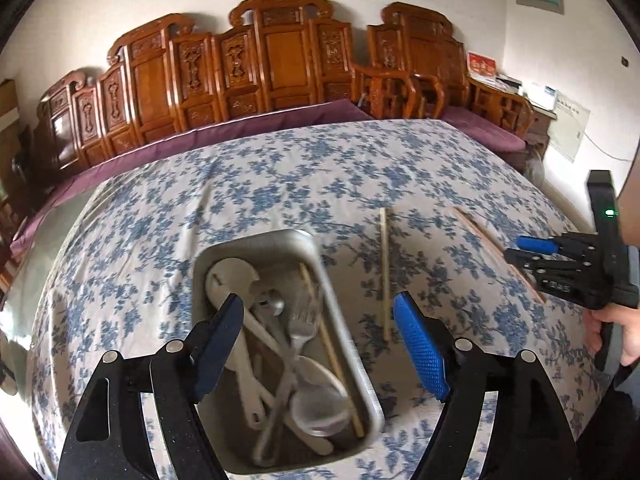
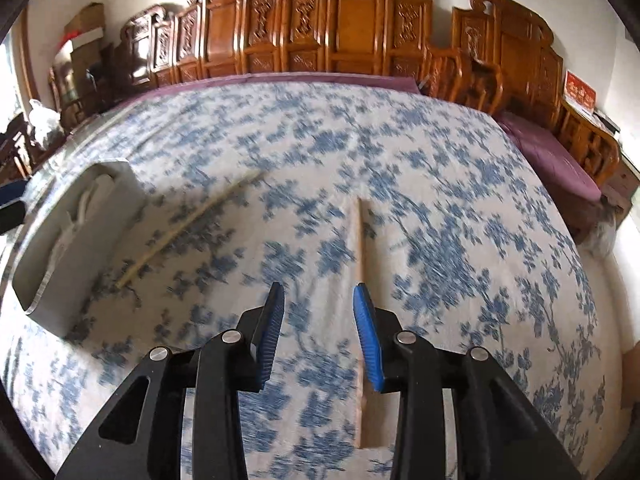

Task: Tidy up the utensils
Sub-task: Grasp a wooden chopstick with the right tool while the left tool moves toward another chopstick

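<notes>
- Two chopsticks lay loose on the flowered cloth (image 1: pixel 280 184): a pale chopstick (image 1: pixel 385 272) just beside the metal tray (image 1: pixel 256 240) at its 3 o'clock, and a darker chopstick (image 2: pixel 361 300) farther out.
- The tray already held spoons, a fork (image 1: pixel 298 332) and one more chopstick, so we think the loose ones belonged there too.
- Our right gripper (image 2: pixel 318 334) was spread apart right over the darker chopstick, likely ready to pinch it.
- Our left gripper (image 1: pixel 320 352) hung spread wide above the tray, holding nothing.

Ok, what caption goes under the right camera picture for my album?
Open right gripper hovers over a wooden chopstick on the blue-flowered tablecloth, another pale chopstick beside the metal tray.
</notes>
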Demonstrator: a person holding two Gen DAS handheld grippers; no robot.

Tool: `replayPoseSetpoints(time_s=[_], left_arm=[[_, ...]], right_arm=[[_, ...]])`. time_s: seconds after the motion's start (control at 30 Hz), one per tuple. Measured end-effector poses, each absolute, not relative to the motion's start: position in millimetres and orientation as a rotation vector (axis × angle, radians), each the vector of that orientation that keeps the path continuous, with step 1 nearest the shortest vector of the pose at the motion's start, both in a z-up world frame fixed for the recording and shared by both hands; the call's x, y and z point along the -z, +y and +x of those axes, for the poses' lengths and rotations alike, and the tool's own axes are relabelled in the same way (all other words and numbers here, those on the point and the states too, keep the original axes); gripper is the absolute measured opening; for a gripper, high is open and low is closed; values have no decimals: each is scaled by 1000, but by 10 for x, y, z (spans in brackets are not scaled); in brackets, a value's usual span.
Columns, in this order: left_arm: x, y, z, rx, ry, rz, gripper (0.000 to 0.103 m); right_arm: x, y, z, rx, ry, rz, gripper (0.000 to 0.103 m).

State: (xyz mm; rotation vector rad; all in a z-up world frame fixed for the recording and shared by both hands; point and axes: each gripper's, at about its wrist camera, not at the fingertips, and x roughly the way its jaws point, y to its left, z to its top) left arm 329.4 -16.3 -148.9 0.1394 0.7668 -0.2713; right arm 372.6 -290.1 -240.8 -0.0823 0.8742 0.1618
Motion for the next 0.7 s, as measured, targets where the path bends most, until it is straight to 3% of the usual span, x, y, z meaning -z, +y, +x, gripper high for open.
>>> replayPoseSetpoints(time_s=[0.1, 0.13, 0.17, 0.33, 0.43, 0.5, 0.53, 0.7], left_arm=[[1487, -263, 3279, 293, 768, 141, 74], [1490, -311, 3269, 304, 769, 144, 74], [1496, -347, 3263, 312, 772, 145, 74], [1561, -495, 3266, 338, 799, 150, 74], [1613, -569, 3281, 344, 820, 153, 65], [1648, -629, 3297, 343, 831, 161, 61], [1663, -653, 3308, 344, 838, 165, 58], [1730, -797, 3373, 341, 871, 201, 52]], right_arm=[[2499, -2968, 3753, -157, 903, -67, 38], [2533, -2982, 3765, -160, 913, -68, 36], [2554, -2982, 3771, -163, 920, -72, 26], [2627, -2937, 3806, -169, 938, -111, 21], [2626, -2936, 3821, -165, 950, -122, 17], [2627, -2936, 3827, -160, 953, -139, 9], [2634, -2943, 3836, -165, 960, -141, 0], [2672, -3009, 3861, -187, 990, -112, 0]])
